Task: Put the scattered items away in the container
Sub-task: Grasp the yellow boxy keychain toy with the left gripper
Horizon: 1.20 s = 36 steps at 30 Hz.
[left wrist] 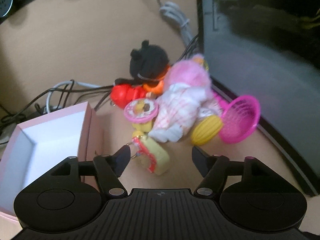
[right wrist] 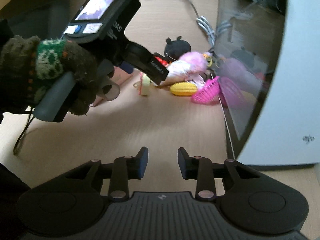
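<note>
Black left gripper [left wrist: 159, 160] jaws stand apart around a cake keychain [left wrist: 153, 158], untouched; right gripper [right wrist: 163, 164] gapes empty over bare desk [right wrist: 140, 124].

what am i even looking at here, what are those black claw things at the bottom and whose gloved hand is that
There is no robot: a person holds a pair of hand-held tongs in each hand, each with a camera looking along its fingers. The left-hand view shows the left tongs, open and empty, near a cake-slice keychain, beside a pink box. Behind lie a pink plush, a yellow corn toy and a pink basket. The right-hand view shows the right tongs, slightly open, holding nothing, over bare desk. The gloved hand is the person's left, gripping the other tool.
</note>
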Tool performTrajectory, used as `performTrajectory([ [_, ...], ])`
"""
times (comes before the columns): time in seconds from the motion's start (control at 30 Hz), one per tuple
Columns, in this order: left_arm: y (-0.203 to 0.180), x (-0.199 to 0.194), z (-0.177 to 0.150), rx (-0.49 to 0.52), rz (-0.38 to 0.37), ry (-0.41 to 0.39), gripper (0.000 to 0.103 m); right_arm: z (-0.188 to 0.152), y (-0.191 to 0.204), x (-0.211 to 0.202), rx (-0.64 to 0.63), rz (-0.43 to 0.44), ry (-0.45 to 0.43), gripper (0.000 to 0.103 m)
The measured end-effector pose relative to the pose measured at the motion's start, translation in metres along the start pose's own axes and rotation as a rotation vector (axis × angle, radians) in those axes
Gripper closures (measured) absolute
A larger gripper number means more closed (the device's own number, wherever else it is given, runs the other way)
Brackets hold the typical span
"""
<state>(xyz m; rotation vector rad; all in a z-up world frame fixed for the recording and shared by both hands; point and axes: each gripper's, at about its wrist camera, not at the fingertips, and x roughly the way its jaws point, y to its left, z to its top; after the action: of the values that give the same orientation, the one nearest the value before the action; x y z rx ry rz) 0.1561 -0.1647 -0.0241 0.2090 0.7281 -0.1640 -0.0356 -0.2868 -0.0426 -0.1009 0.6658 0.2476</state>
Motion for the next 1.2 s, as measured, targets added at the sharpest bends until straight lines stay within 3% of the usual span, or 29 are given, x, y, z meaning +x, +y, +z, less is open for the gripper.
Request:
performTrajectory([
  [0.17, -0.007, 0.025, -0.001, 0.040, 0.065, 0.052, 0.033, -0.003, -0.004, -0.001, 0.003, 0.009, 0.001, 0.066],
  [0.23, -0.008, 0.034, -0.003, 0.046, 0.076, 0.075, 0.052, -0.002, -0.007, 0.000, 0.010, 0.017, 0.001, 0.066],
  [0.27, -0.007, 0.035, -0.004, 0.048, 0.077, 0.081, 0.056, -0.002, -0.007, 0.002, 0.013, 0.023, 0.002, 0.066],
  [0.4, -0.002, 0.008, -0.014, 0.066, 0.005, 0.036, 0.060, 0.002, -0.007, 0.010, 0.015, 0.048, -0.003, 0.065],
  [0.43, -0.001, -0.004, -0.018, 0.089, -0.010, 0.021, 0.071, 0.004, -0.006, 0.012, 0.015, 0.051, -0.008, 0.065],
  [0.53, 0.009, -0.042, -0.039, 0.137, -0.066, 0.018, 0.080, 0.014, -0.008, 0.013, 0.038, 0.076, -0.046, 0.065],
  [0.6, 0.017, -0.063, -0.055, 0.152, -0.079, 0.035, 0.080, 0.024, -0.009, 0.012, 0.059, 0.107, -0.085, 0.065],
  [0.67, 0.025, -0.080, -0.071, 0.154, -0.079, 0.058, 0.080, 0.035, -0.007, 0.013, 0.059, 0.136, -0.115, 0.056],
  [0.8, 0.046, -0.095, -0.092, 0.121, -0.065, 0.104, 0.077, 0.049, 0.004, 0.032, -0.009, 0.137, -0.103, 0.053],
  [0.87, 0.057, -0.099, -0.097, 0.067, -0.120, 0.119, 0.065, 0.054, 0.008, 0.039, -0.021, 0.135, -0.099, 0.053],
  [0.93, 0.062, -0.100, -0.099, 0.037, -0.145, 0.117, 0.035, 0.063, 0.010, 0.044, -0.016, 0.143, -0.112, 0.053],
  [1.0, 0.060, -0.097, -0.100, 0.043, -0.127, 0.101, 0.029, 0.074, 0.012, 0.050, -0.022, 0.139, -0.130, 0.053],
  [1.13, 0.053, -0.078, -0.097, 0.057, -0.118, 0.096, 0.032, 0.103, 0.019, 0.077, -0.026, 0.100, -0.157, 0.053],
  [1.17, 0.052, -0.073, -0.097, 0.068, -0.111, 0.098, 0.037, 0.113, 0.021, 0.087, -0.026, 0.082, -0.158, 0.053],
  [1.2, 0.052, -0.069, -0.097, 0.073, -0.106, 0.101, 0.048, 0.123, 0.023, 0.099, -0.022, 0.058, -0.155, 0.053],
])
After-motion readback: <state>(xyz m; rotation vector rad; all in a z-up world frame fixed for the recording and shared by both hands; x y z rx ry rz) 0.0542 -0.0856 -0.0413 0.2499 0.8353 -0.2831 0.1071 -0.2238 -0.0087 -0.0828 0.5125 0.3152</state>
